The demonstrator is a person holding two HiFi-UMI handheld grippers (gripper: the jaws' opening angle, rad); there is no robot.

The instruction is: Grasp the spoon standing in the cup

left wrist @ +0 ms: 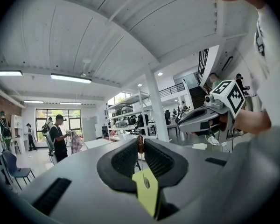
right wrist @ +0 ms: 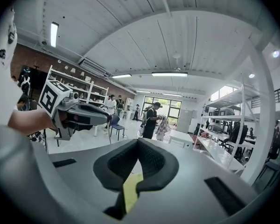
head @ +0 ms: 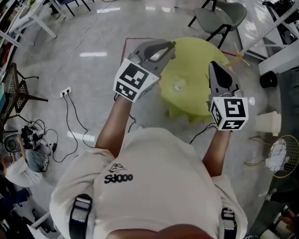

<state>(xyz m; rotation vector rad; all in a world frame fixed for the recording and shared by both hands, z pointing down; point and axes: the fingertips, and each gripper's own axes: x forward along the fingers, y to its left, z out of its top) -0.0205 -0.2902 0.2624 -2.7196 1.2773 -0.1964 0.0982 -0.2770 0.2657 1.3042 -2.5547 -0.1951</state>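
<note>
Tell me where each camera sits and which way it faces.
Head view: on the person's head, facing steeply down at the table and cup; shirt, forearms, left gripper and right gripper show.
Left gripper view: on the left gripper, facing across the room; its jaws pinch the spoon.
Right gripper view: on the right gripper, facing across the room; its jaws together, empty.
Shared: each gripper view shows the other gripper.

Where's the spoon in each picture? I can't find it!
Head view: too small to make out; look by the left gripper, near the cup.
Left gripper view: the spoon is at the middle, its brown end pinched at the tips of the jaws.
Right gripper view: not to be made out.
Shared landmark: the yellow table; in both gripper views it is the yellow patch below the jaws.
</note>
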